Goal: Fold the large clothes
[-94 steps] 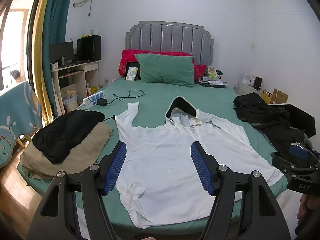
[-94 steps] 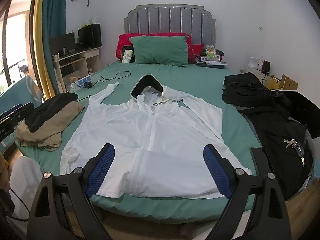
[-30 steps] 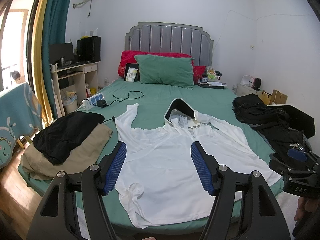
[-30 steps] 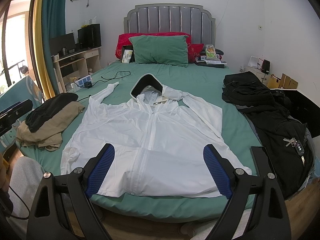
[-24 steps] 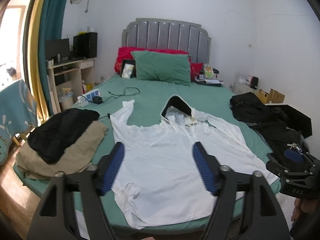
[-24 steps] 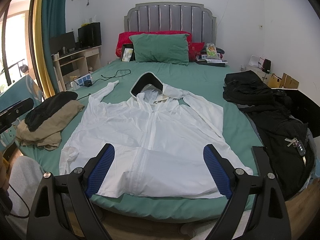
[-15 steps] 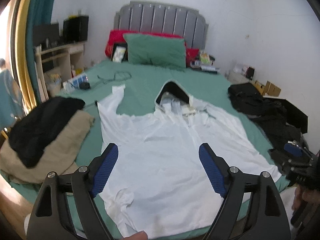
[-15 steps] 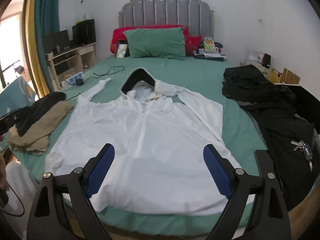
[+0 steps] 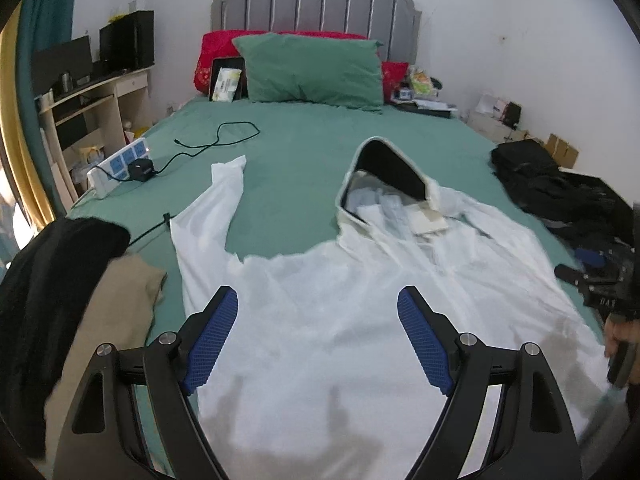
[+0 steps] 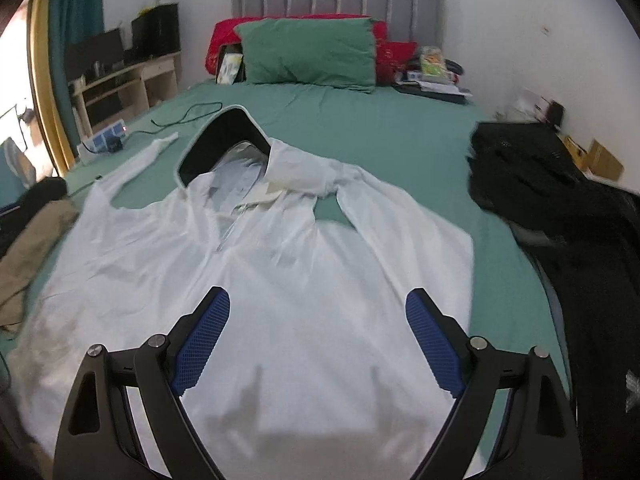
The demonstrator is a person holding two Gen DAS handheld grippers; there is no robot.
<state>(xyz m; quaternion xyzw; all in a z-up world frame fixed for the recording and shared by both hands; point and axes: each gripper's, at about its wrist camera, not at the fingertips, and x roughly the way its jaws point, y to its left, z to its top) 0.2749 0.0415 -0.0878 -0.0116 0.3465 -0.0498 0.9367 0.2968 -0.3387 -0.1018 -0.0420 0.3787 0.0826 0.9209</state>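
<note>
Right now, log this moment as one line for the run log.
phase: approach | left tongs: open, empty | right tongs: open, empty, jaws just narrowed | white hooded jacket: flat on bed, unfolded

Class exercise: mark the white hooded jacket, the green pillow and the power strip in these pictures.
white hooded jacket [image 10: 320, 280]: right wrist view, on its chest panel.
green pillow [image 9: 312, 70]: left wrist view, on the middle of its face.
power strip [image 9: 120, 166]: left wrist view, on its socket face.
</note>
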